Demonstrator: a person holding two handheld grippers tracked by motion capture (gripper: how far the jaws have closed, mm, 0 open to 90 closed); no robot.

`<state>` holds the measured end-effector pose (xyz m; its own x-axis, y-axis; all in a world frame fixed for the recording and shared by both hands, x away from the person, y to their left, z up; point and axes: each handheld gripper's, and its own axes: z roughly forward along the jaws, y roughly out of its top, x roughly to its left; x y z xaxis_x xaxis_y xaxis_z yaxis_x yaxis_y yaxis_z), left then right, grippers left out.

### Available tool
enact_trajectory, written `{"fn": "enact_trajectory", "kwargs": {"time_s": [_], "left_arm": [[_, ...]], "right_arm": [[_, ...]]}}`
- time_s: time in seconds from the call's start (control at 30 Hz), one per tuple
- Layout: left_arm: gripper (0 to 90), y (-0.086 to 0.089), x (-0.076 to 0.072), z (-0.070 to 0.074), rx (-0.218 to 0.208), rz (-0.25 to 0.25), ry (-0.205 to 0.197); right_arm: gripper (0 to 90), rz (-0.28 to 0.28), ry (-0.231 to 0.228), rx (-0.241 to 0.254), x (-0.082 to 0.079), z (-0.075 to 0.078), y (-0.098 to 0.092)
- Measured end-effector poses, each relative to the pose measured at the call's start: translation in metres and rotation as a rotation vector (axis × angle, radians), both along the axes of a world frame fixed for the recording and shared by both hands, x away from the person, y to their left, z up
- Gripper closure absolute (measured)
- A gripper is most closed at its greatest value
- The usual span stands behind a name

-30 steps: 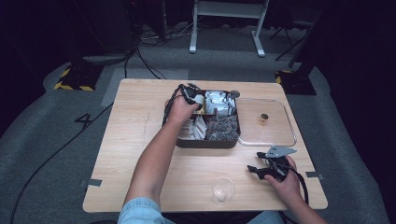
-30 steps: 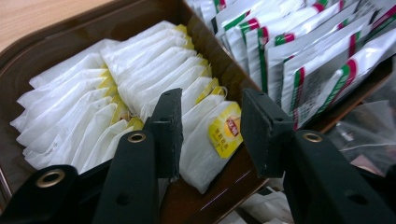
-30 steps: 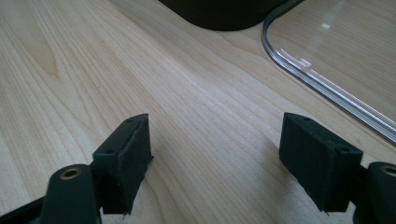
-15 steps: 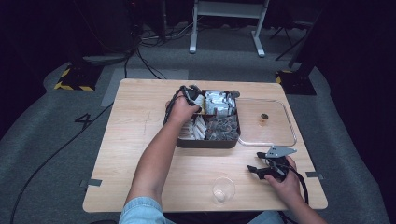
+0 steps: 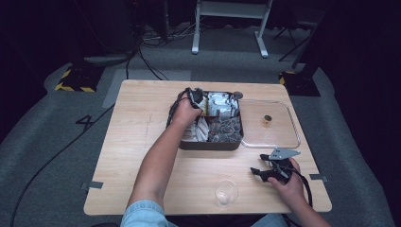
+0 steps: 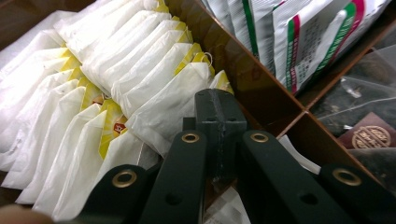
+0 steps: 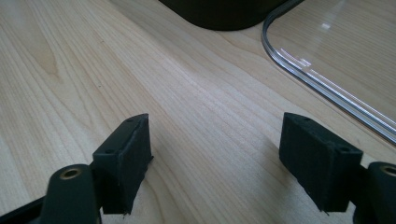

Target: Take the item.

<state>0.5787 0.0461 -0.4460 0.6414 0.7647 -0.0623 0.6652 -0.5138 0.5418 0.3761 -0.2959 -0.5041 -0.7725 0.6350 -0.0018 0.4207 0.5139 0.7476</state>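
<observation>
Reaching into the divided box [image 5: 210, 144] at twelve o'clock, the left gripper [image 6: 219, 116] has just closed its jaws together beside the white tea bags [image 6: 154, 88], seemingly holding none, while the right gripper [image 7: 224, 158] rests jaws apart on the tabletop [image 7: 70, 56], so the picking looks barely begun.

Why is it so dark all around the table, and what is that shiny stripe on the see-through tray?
High view: light falls on the wooden table, so the floor around it goes nearly black. Right gripper view: the clear tray rim catches glare as a bright streak, and the open right claw throws soft shadows on the wood. Left gripper view: the near parts of the left claw look blurry, the tea bags sharper.
</observation>
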Motion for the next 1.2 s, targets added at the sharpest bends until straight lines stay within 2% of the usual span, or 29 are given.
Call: {"fn": "enact_trajectory", "kwargs": {"time_s": [0.1, 0.27, 0.33, 0.37, 0.57, 0.73, 0.83, 0.93, 0.97, 1.2], "left_arm": [[90.0, 0.003, -0.002, 0.007, -0.023, -0.004, -0.025], [90.0, 0.007, -0.004, 0.016, -0.047, -0.005, -0.050], [90.0, 0.009, -0.006, 0.023, -0.076, -0.004, -0.061], [90.0, 0.009, -0.006, 0.023, -0.076, -0.004, -0.061], [90.0, 0.019, -0.018, 0.042, -0.111, -0.024, -0.094], [90.0, 0.024, -0.033, 0.058, -0.141, -0.057, -0.124], [90.0, 0.027, -0.040, 0.065, -0.153, -0.062, -0.135], [90.0, 0.034, -0.055, 0.077, -0.190, -0.059, -0.162], [90.0, 0.034, -0.055, 0.077, -0.190, -0.059, -0.162], [90.0, 0.049, -0.089, 0.097, -0.239, -0.095, -0.193]], "right_arm": [[25.4, 0.000, 0.000, 0.001, 0.000, 0.000, 0.000], [25.4, 0.001, 0.000, 0.000, 0.000, 0.000, 0.000], [25.4, 0.000, 0.001, 0.001, 0.000, 0.000, 0.000], [25.4, 0.000, 0.001, 0.000, 0.000, 0.000, 0.000], [27.6, 0.015, -0.003, 0.001, -0.001, 0.000, 0.000], [27.7, 0.059, 0.003, 0.007, -0.003, 0.000, -0.004], [27.6, 0.056, 0.000, 0.003, -0.004, 0.000, -0.004], [27.6, 0.056, 0.000, 0.003, -0.004, 0.000, -0.004], [27.6, 0.056, 0.000, 0.003, -0.004, 0.000, -0.004], [27.6, 0.057, -0.001, 0.003, -0.005, 0.000, -0.006]]}}
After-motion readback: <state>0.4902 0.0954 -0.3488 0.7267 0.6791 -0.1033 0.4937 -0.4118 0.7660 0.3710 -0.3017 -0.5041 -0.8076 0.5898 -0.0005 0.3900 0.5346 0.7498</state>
